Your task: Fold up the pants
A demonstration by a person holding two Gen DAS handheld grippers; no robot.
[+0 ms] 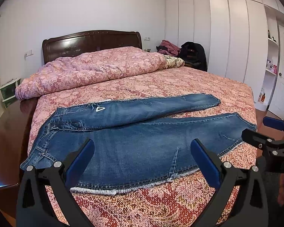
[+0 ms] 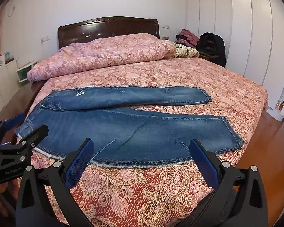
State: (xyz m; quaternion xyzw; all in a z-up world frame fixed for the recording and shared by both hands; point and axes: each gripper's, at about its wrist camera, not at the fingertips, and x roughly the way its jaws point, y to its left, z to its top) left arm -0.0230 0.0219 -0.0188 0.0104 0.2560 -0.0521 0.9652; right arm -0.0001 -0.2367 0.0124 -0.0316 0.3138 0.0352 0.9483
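Note:
Blue jeans lie flat across the foot of the bed, waist at the left, both legs running right and spread apart; they also show in the right wrist view. The far leg carries a white triangle mark. My left gripper is open and empty, hovering over the near leg's upper part. My right gripper is open and empty, above the near leg's lower part. Each gripper shows in the other's view, the right one at the right edge and the left one at the left edge, both open.
The bed has a pink patterned cover and a bunched quilt by the dark headboard. Clothes are piled on a chair at the far right. White wardrobes line the right wall. Wooden floor lies to the right.

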